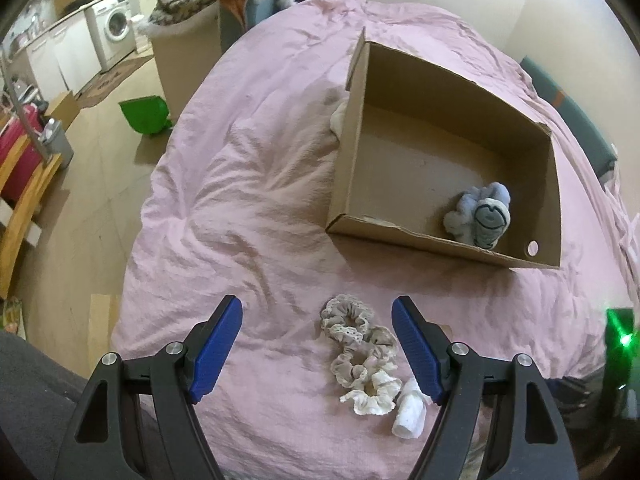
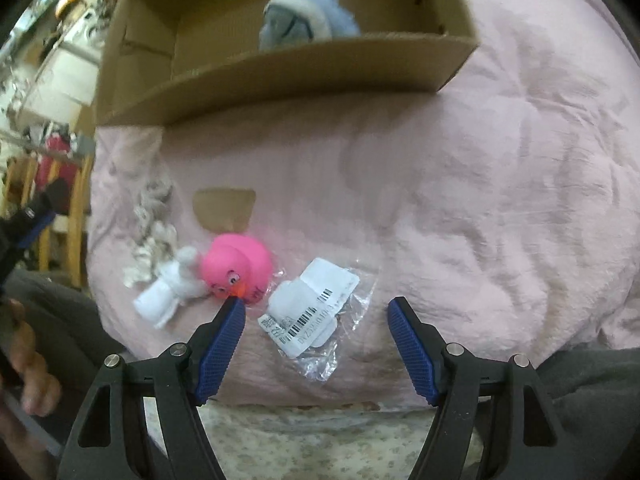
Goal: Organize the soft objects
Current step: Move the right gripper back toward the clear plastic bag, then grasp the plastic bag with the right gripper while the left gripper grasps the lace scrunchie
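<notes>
A cardboard box (image 1: 352, 128) lies on the pink bedspread (image 1: 248, 184) and holds a blue-grey soft bundle (image 1: 482, 214), also seen in the right wrist view (image 2: 304, 20). My left gripper (image 1: 318, 312) is open above a string of beige and cream scrunchies (image 1: 358, 350), with a rolled white sock (image 1: 410, 412) by its right finger. My right gripper (image 2: 316, 312) is open over a clear plastic packet with labels (image 2: 316, 312). A pink rubber duck (image 2: 236, 266) touches its left fingertip; the white sock (image 2: 170, 290) and scrunchies (image 2: 152, 236) lie left of it.
A cream soft item (image 1: 340, 118) peeks out behind the box's left wall. A brown patch (image 2: 224, 208) lies on the bedspread. Beyond the bed stand a second cardboard box with blankets (image 1: 192, 48), a green bin (image 1: 146, 114), a wooden chair (image 1: 24, 200) and a washing machine (image 1: 114, 26).
</notes>
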`<state>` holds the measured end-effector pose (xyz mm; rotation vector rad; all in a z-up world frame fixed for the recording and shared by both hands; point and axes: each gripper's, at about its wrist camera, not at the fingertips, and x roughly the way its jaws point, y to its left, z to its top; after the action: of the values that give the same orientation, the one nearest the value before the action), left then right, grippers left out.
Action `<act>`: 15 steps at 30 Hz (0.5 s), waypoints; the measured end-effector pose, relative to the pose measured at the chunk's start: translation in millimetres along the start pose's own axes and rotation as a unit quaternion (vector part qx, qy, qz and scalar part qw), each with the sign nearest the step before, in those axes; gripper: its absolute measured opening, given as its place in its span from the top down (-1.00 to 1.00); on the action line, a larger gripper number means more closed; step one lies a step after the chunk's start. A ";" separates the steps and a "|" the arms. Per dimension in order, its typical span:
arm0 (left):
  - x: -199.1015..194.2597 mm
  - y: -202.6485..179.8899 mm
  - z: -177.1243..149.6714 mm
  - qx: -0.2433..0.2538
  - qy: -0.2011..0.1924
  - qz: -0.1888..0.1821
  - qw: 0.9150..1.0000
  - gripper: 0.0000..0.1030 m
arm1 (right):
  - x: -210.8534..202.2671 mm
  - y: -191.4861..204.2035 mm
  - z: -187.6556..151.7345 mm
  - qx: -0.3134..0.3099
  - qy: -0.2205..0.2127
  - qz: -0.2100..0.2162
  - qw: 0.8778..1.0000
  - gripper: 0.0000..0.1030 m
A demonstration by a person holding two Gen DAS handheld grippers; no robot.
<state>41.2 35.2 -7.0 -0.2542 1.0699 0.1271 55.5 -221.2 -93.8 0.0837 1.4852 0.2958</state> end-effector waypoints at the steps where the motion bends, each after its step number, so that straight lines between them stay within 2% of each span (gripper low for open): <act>1: 0.4 1.1 0.1 -0.002 0.001 0.000 1.000 -0.46 | 3.0 2.3 0.4 -0.006 0.004 -0.006 1.000 -0.51; 5: 3.3 10.0 2.3 -0.022 0.007 0.000 1.000 -0.46 | 13.7 6.9 1.4 -0.022 0.013 -0.022 0.999 -0.46; 6: 4.4 12.9 3.3 -0.028 0.009 0.001 1.000 -0.46 | 15.0 7.5 1.6 -0.024 0.014 -0.025 0.999 -0.36; 7: 5.9 17.2 5.0 -0.039 0.011 0.003 0.999 -0.46 | 16.7 8.7 2.9 -0.026 0.013 -0.029 0.999 -0.07; 8: 6.8 20.1 5.0 -0.045 0.012 0.005 0.999 -0.45 | 16.2 8.8 3.4 -0.026 0.011 -0.031 0.999 0.14; 11: 11.0 29.1 6.4 -0.064 0.021 0.008 0.998 -0.45 | 13.8 5.3 4.0 -0.017 0.003 -0.024 1.000 0.28; 15: 15.9 33.0 5.2 -0.071 0.032 0.011 0.997 -0.45 | -1.8 -1.5 6.0 0.003 -0.026 -0.008 1.000 0.34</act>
<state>45.8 68.0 -23.4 -0.3767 1.1293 0.2157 61.5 -222.4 -91.9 0.0836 1.4354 0.2738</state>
